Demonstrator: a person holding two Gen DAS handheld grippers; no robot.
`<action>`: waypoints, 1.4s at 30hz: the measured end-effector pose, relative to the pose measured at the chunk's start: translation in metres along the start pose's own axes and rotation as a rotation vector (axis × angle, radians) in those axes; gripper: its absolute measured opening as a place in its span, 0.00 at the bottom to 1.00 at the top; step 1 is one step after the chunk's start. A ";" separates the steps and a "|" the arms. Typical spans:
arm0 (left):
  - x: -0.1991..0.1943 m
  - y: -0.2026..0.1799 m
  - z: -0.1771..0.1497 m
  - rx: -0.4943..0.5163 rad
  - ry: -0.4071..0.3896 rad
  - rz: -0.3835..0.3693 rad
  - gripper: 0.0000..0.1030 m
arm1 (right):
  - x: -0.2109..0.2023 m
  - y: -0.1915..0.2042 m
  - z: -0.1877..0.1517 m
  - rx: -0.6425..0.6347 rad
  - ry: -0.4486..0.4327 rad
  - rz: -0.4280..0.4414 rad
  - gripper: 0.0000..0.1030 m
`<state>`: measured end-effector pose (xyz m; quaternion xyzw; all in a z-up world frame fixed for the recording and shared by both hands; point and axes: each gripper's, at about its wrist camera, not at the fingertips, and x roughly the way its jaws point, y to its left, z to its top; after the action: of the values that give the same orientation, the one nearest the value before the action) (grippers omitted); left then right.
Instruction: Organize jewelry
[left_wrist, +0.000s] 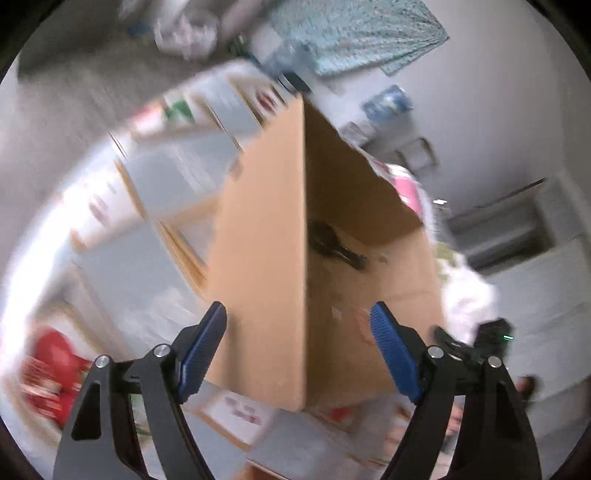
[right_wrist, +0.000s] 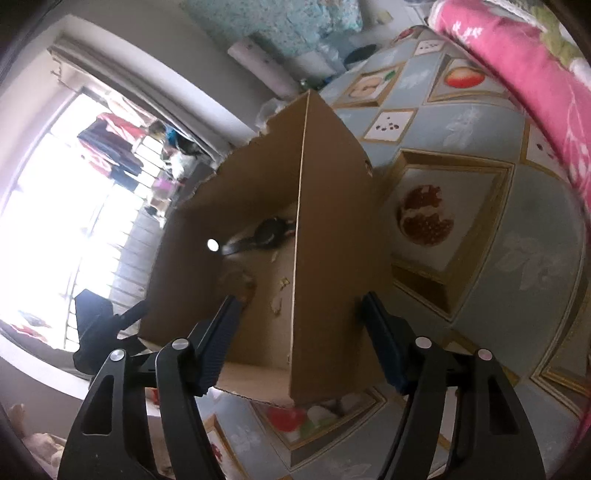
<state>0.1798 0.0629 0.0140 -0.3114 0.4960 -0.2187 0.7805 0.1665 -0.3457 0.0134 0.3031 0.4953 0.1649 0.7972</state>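
Note:
An open brown cardboard box (left_wrist: 258, 240) stands on a tablecloth printed with fruit. A dark object (left_wrist: 332, 243) lies on the box floor; blur keeps me from telling what it is. My left gripper (left_wrist: 297, 308) is open above the box's near corner edge, and its blue pads (left_wrist: 395, 354) touch nothing. In the right wrist view the same box (right_wrist: 340, 221) fills the middle, with the dark object (right_wrist: 269, 230) deep inside and small pale scraps (right_wrist: 277, 306) on its floor. My right gripper (right_wrist: 299, 298) is open, with the box's upright edge between its fingers, which are clear of it.
The fruit-print tablecloth (right_wrist: 480, 295) spreads to the right of the box. A pink flowered blanket (right_wrist: 517, 74) lies at the far right. A bright window (right_wrist: 55, 221) with hanging clothes is to the left. A black device (left_wrist: 495, 332) with a green light sits beside the box.

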 end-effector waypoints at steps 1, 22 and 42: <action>0.000 -0.001 -0.002 0.010 -0.005 0.004 0.76 | -0.001 0.001 -0.001 0.006 0.004 -0.008 0.64; -0.051 -0.004 -0.096 0.103 -0.074 0.070 0.75 | -0.034 0.037 -0.113 -0.030 -0.068 -0.167 0.64; -0.115 -0.040 -0.161 0.419 -0.323 0.293 0.89 | -0.103 0.066 -0.179 -0.076 -0.414 -0.371 0.75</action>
<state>-0.0158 0.0655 0.0651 -0.0994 0.3492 -0.1488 0.9198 -0.0367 -0.2958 0.0687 0.2044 0.3624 -0.0310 0.9088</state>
